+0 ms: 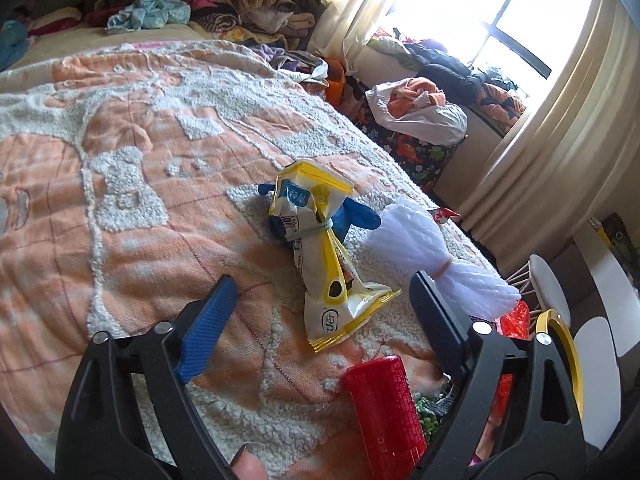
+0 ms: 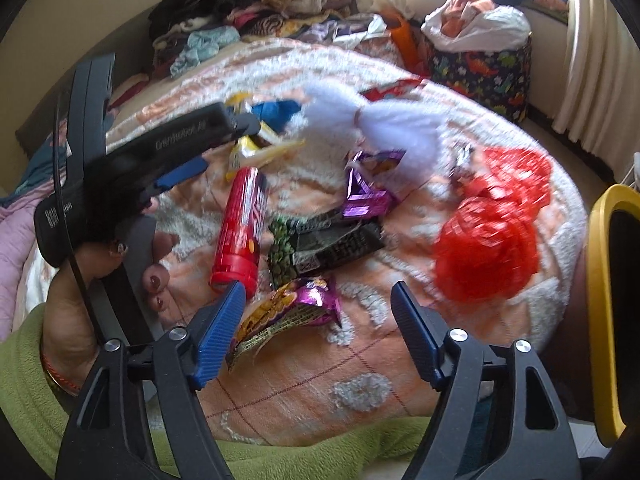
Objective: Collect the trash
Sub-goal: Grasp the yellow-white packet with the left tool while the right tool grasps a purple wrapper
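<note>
Trash lies scattered on an orange and white bedspread [image 1: 132, 216]. My left gripper [image 1: 322, 280] is open just above it, and the lower end of a crumpled yellow and white wrapper [image 1: 340, 304] lies between its fingers, untouched. A blue glove [image 1: 356, 216], a white foam net [image 1: 424, 248] and a red tube [image 1: 380, 412] lie close by. My right gripper [image 2: 318, 288] is open over a purple and gold wrapper [image 2: 292, 308], with its left pad [image 2: 224, 320] beside the red tube [image 2: 240, 224]. Beyond lie a green and black wrapper [image 2: 320, 244], a purple wrapper [image 2: 368, 192] and red mesh netting [image 2: 492, 232].
A yellow-rimmed bin [image 2: 600, 320] stands off the bed's right edge. A hand [image 2: 80, 280] in a green sleeve holds the left tool at the left of the right wrist view. Piled clothes [image 1: 224, 4] fill the far end, and a dinosaur-print basket [image 2: 480, 76] stands by the curtains.
</note>
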Available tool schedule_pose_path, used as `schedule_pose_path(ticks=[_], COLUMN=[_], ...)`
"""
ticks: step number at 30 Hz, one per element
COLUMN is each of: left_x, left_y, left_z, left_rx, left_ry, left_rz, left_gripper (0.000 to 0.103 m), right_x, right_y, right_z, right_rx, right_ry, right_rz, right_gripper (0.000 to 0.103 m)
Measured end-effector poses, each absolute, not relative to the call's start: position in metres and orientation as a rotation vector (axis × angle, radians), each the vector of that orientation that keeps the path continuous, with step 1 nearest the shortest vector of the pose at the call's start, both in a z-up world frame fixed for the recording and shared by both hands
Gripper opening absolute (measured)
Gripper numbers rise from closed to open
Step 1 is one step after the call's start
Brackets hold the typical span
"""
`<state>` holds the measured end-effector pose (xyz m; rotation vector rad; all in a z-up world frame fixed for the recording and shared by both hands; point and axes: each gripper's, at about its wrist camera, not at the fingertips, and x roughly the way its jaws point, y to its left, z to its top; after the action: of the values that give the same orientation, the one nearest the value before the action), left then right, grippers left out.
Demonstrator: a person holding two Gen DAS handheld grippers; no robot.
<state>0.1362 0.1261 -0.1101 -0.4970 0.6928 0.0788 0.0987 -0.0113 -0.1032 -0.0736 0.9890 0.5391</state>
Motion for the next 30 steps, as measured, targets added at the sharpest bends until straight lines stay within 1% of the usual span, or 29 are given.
schedule_pose_path(ticks=[1, 2, 4, 5, 8, 9, 10, 12, 13, 15, 17, 18, 19, 20, 21, 22, 30], left_x=[0.137, 0.138, 0.14, 0.14, 0.142, 0.143, 0.144, 0.144, 0.144, 0.144, 0.145, 0.144, 0.144, 0.143, 0.143, 0.142, 0.134], left_y=[0.126, 0.127, 0.127, 0.127, 0.127, 0.127, 0.128, 0.128, 0.129, 0.129, 0.13, 0.131, 0.131, 0.131, 0.131, 0.13, 0.124], left_z=[-0.111, -0.113, -0.116, -0.116, -0.118, -0.118, -0.118, -0.119, -0.119, -0.119, -0.119, -0.119, -0.119, -0.119, -0.119, -0.118, -0.112], left_rx=[-0.502, -0.508, -0.52, -0.521, -0.529, -0.532, -0.534, -0.535, -0.536, -0.538, -0.539, -0.539, -0.542, -0.546, -0.542, -0.537, -0.525], left_ry=[0.698, 0.701, 0.706, 0.707, 0.711, 0.712, 0.712, 0.714, 0.716, 0.721, 0.726, 0.73, 0.731, 0.732, 0.734, 0.735, 0.723], left_rz=[0.079, 0.08, 0.079, 0.079, 0.079, 0.078, 0.079, 0.078, 0.079, 0.087, 0.09, 0.094, 0.09, 0.084, 0.084, 0.075, 0.074], left_gripper=[0.068, 0.067, 0.065, 0.064, 0.061, 0.06, 0.058, 0.054, 0.05, 0.045, 0.035, 0.033, 0.027, 0.024, 0.024, 0.016, 0.012], right_x=[0.1, 0.101, 0.103, 0.103, 0.101, 0.1, 0.1, 0.099, 0.098, 0.096, 0.095, 0.094, 0.093, 0.093, 0.092, 0.093, 0.088], right_y=[-0.009, -0.007, -0.007, -0.007, -0.006, -0.006, -0.007, -0.01, -0.011, -0.016, -0.021, -0.023, -0.025, -0.026, -0.028, -0.028, -0.037], right_z=[-0.108, -0.112, -0.117, -0.117, -0.117, -0.117, -0.117, -0.116, -0.116, -0.114, -0.113, -0.112, -0.11, -0.109, -0.108, -0.106, -0.096], right_rx=[-0.076, -0.072, -0.051, -0.044, -0.039, -0.035, -0.029, -0.012, -0.004, 0.011, 0.026, 0.03, 0.036, 0.04, 0.043, 0.045, 0.056], right_ry=[1.012, 1.029, 1.052, 1.054, 1.052, 1.054, 1.053, 1.052, 1.052, 1.049, 1.041, 1.037, 1.031, 1.027, 1.022, 1.018, 0.971], right_rz=[0.549, 0.557, 0.581, 0.594, 0.612, 0.617, 0.621, 0.625, 0.625, 0.625, 0.623, 0.621, 0.619, 0.618, 0.616, 0.614, 0.612], right_gripper=[0.064, 0.06, 0.048, 0.045, 0.041, 0.038, 0.033, 0.033, 0.031, 0.028, 0.026, 0.025, 0.024, 0.024, 0.023, 0.023, 0.02])
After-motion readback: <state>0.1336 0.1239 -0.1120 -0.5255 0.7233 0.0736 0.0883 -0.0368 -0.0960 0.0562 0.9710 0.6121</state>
